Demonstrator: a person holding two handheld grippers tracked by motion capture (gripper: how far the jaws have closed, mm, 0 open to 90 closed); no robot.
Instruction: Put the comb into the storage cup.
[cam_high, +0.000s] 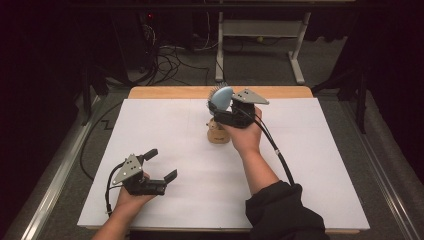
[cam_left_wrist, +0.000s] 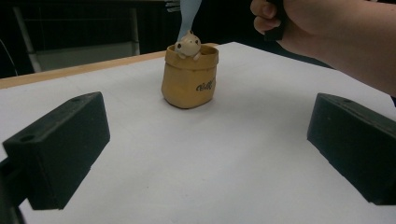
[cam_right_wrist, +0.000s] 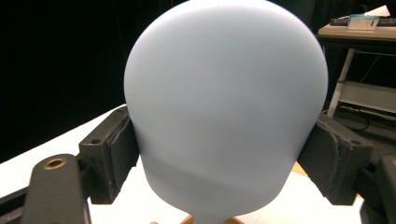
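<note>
Right gripper (cam_high: 223, 106) pinches a pale blue brush (cam_right_wrist: 226, 112) just above tan pouch (cam_left_wrist: 189, 77) w/ figurine (cam_left_wrist: 187, 45); pouch lettering unreadable. Left gripper (cam_high: 161, 165), jaws spread, well short of pouch.

Overhead light hits the white table sheet (cam_high: 210, 165) hard, evenly bright, while the room around it drops to near black. Shadows under the hands are soft and faint. The pale blue brush back (cam_right_wrist: 224, 107) looms smooth and slightly soft-focused; near black jaws look blurred.
</note>
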